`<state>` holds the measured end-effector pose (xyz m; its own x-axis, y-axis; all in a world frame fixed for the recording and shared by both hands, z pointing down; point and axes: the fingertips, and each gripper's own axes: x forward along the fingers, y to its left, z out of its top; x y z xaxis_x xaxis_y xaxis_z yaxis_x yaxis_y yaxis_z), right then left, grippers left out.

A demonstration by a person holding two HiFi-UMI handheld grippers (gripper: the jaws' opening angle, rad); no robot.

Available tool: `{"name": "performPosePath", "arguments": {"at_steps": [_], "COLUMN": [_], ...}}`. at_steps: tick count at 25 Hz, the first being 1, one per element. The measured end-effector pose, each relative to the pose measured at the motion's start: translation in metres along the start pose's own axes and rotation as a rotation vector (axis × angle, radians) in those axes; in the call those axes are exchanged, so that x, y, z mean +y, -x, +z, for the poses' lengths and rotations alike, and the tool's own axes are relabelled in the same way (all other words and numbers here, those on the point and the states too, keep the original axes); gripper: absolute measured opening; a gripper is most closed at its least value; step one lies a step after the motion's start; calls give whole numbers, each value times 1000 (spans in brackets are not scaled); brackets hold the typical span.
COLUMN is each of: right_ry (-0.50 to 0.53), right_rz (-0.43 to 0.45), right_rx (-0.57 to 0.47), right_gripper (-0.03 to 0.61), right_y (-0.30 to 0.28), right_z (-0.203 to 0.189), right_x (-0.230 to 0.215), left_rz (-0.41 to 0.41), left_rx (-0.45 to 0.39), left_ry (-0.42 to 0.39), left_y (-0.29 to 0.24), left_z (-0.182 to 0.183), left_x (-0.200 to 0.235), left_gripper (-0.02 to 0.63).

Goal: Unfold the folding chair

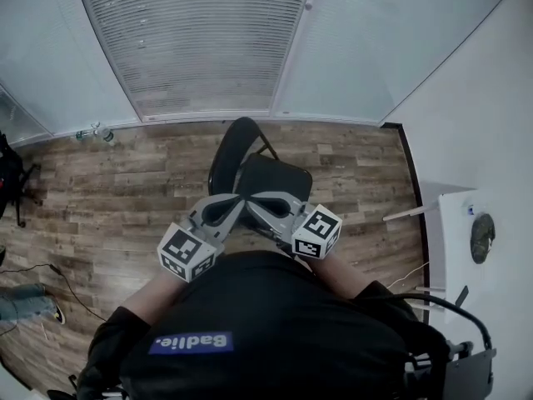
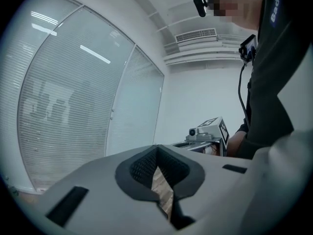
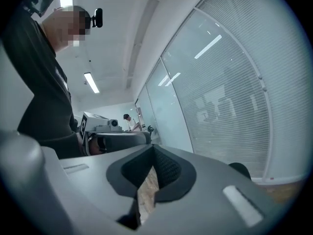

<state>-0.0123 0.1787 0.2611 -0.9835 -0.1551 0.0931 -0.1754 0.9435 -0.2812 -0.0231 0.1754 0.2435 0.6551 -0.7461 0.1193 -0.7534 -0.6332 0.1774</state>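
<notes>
Standing on the wooden floor [image 1: 125, 182] in front of the person [image 1: 266, 332], the black chair [image 1: 275, 177] is facing the blinds [image 1: 191, 40], its curved backrest rising at the far side and its seat showing as a flat dark panel nearer the body. The person is holding both tools close to the chest, angled inward so that their tips are nearly meeting above the seat's near edge in the head view. The left tongs [image 1: 231, 207] are clenched with nothing in them: in the left gripper view the ribbed pads [image 2: 142, 168] are pressing together at the tip, and only a sliver of floor is showing through the gap behind them. The right tongs [image 1: 260, 205] are clenched in the same way, their pads [image 3: 168, 170] closing on nothing and framing another strip of floor. Each gripper view is also catching the other tool's marker cube beside the person's dark sleeve. A rounded dark shape is peeking over the right tool's body in the right gripper view, too little of it showing to say what it is. A white counter [image 1: 454, 223] is standing at the right edge of the head view, well apart from the chair.
</notes>
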Motion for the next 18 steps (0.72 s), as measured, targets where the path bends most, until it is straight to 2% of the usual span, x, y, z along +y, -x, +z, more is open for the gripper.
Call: {"name": "performPosePath", "arguments": {"at_steps": [4, 9, 18], "right_ry": [-1, -30, -28], "right_rz": [-23, -44, -71], "right_rx": [-48, -20, -16], "right_gripper": [2, 2, 1], "right_y": [16, 26, 33], "right_z": [1, -18, -20], "right_x": [-10, -14, -17], "left_rz": [5, 23, -18], "left_rx": [5, 36, 56], "left_ry": [-4, 41, 31], "left_y": [-11, -15, -24], "left_z": [-7, -22, -30], "left_x": [-9, -8, -19], "left_gripper": [5, 5, 5]}}
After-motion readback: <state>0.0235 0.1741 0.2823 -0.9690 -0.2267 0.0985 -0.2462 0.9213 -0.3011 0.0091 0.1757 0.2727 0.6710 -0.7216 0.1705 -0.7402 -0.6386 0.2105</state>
